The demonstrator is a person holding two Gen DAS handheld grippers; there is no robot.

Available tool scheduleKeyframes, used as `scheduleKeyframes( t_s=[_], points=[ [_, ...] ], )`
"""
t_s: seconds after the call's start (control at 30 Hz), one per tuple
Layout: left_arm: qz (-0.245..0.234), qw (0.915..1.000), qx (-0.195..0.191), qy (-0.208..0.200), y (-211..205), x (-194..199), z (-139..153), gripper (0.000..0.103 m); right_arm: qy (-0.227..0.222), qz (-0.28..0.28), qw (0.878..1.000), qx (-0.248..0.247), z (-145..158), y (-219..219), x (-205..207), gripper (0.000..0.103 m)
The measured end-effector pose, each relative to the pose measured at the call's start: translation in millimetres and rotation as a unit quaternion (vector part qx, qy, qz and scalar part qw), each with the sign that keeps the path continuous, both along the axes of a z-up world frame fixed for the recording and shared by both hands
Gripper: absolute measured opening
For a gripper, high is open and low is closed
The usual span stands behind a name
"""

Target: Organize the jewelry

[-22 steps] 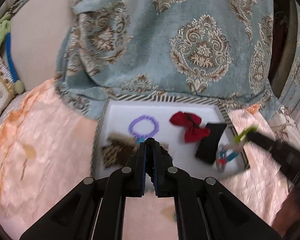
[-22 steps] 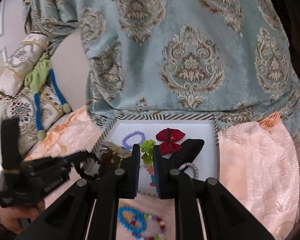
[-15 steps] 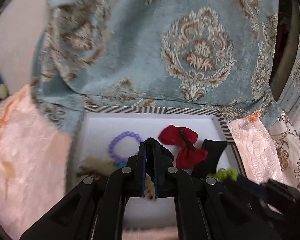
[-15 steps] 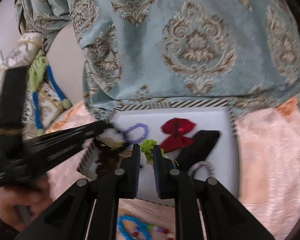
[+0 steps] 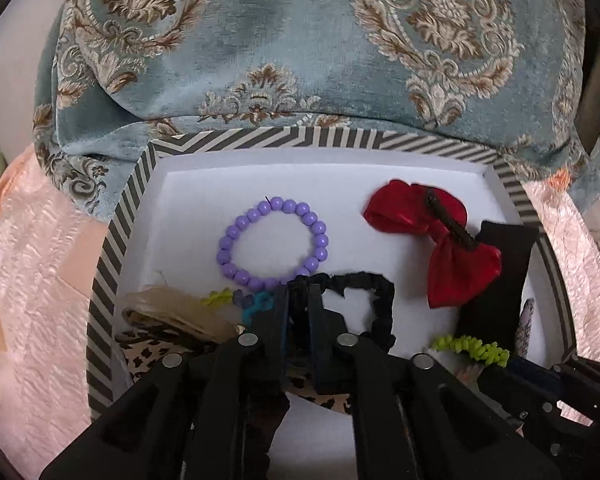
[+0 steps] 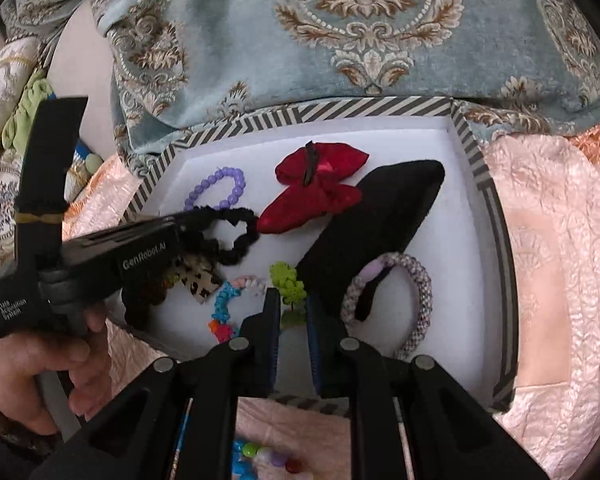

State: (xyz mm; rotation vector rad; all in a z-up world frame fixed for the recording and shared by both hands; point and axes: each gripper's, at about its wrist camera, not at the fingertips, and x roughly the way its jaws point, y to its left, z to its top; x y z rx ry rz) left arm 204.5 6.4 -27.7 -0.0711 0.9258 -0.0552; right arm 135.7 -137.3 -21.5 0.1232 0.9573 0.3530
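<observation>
A white tray with a striped rim (image 5: 260, 137) (image 6: 340, 106) lies on the peach cloth. In it are a purple bead bracelet (image 5: 228, 240) (image 6: 236, 184), a red bow clip (image 5: 452, 268) (image 6: 312, 200), a black pad (image 5: 496, 280) (image 6: 380, 232) and a grey-pink woven bracelet (image 6: 420, 284). My left gripper (image 5: 299, 292) (image 6: 184, 222) is shut on a black scrunchie (image 5: 380, 292) (image 6: 236, 236) over the tray's near left part. My right gripper (image 6: 293, 304) is shut on a lime green scrunchie (image 6: 288, 280) (image 5: 472, 346) over the tray's near edge.
A leopard-print item (image 5: 148, 354) (image 6: 200, 280) and a beige clip (image 5: 172, 308) lie at the tray's near left. A blue and pink tie (image 6: 224, 304) lies beside them. Coloured beads (image 6: 260, 456) lie on the cloth in front. A patterned blue cushion (image 5: 300, 40) stands behind the tray.
Both grippers have moved forward and down over the tray with their scrunchies. The tray now fills much more of both views.
</observation>
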Motion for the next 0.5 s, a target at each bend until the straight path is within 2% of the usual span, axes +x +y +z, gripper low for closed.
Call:
scheduleKeyframes(
  t_s=[0.07,0.1,0.17,0.27,0.37,0.5],
  points=[
    [0.000,1.0000,0.009,0.000,-1,-3,0,0.000,0.006,0.002,1.000,0.005,-3,-1,-1,0.015],
    [0.000,0.9999,0.012,-0.001,-1,-5,1,0.000,0.008,-0.001,1.000,0.005,-4,-3,-2,0.021],
    [0.002,0.9999,0.012,0.000,1,-8,3,0.006,0.006,-0.005,1.000,0.011,-2,-6,-4,0.027],
    [0.010,0.9998,0.015,-0.003,2,-11,12,0.012,-0.002,-0.013,1.000,0.015,5,-13,-8,0.029],
    [0.010,0.9999,0.011,-0.007,8,-12,19,0.014,-0.020,-0.024,0.999,0.025,17,-22,-14,0.031],
    [0.012,0.9997,0.011,-0.018,10,-33,30,0.014,-0.035,-0.042,0.998,0.030,29,-35,-24,0.031]
  ],
)
